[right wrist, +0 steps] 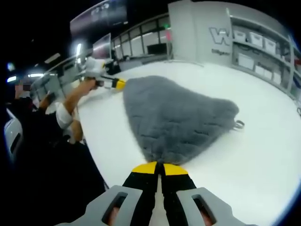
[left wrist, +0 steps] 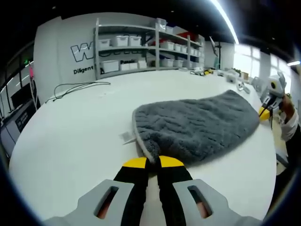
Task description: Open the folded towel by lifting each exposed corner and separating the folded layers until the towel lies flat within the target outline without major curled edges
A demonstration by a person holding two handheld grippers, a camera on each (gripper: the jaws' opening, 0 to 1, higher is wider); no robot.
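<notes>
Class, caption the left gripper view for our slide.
Left gripper pinches the fluffy grey towel's near corner on the white table.

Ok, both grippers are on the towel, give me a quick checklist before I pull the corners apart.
1. Left gripper shut on a towel corner: ok.
2. Right gripper shut on the opposite corner: ok.
3. Towel flat: not ok, it bunches and narrows toward each grip.
4. Table around the towel free of clutter: ok.
5. Target outline: cannot tell, none visible on the table.
6. Folded layers separated: cannot tell.
</notes>
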